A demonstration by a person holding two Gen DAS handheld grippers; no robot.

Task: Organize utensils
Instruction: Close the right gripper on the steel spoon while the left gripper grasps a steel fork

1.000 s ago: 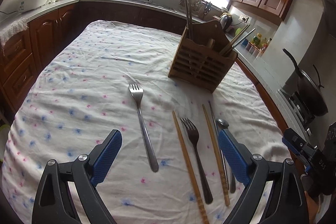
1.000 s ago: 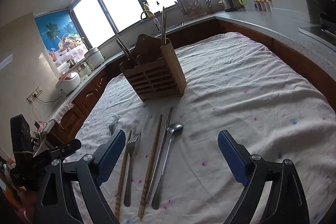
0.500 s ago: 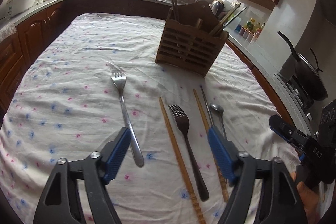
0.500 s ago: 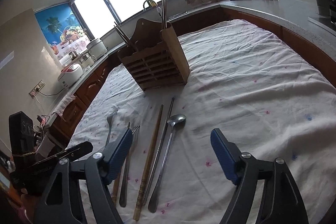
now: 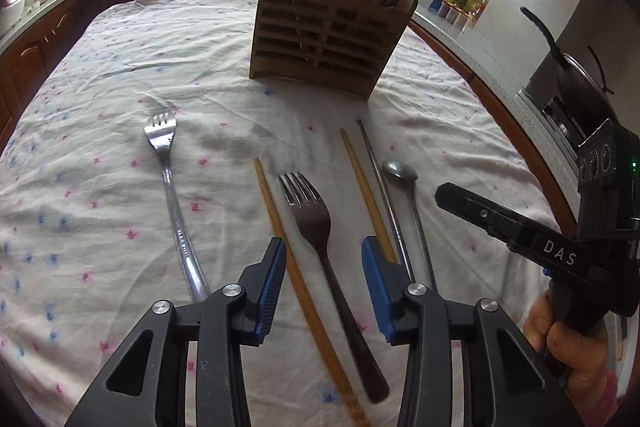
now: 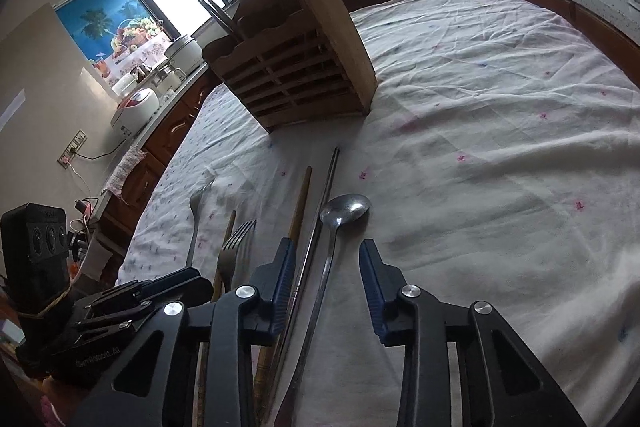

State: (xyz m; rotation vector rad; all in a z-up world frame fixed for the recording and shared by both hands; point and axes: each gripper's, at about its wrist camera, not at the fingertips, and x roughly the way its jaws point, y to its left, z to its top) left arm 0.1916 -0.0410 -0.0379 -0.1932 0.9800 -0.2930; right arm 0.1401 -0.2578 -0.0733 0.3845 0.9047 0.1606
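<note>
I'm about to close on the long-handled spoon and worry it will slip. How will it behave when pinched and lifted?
The spoon looks like polished metal, so probably stiff but slick against the pads. Its handle is thin and lies flat on the cloth, so the right gripper, jaws open around it, may struggle to get under it. Held near the handle end, the bowl would likely droop.

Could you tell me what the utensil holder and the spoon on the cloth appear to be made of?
The utensil holder looks like unpainted wood or bamboo: brown, matte, slatted front. The spoon looks like steel: grey, with a dull sheen on its bowl.
</note>
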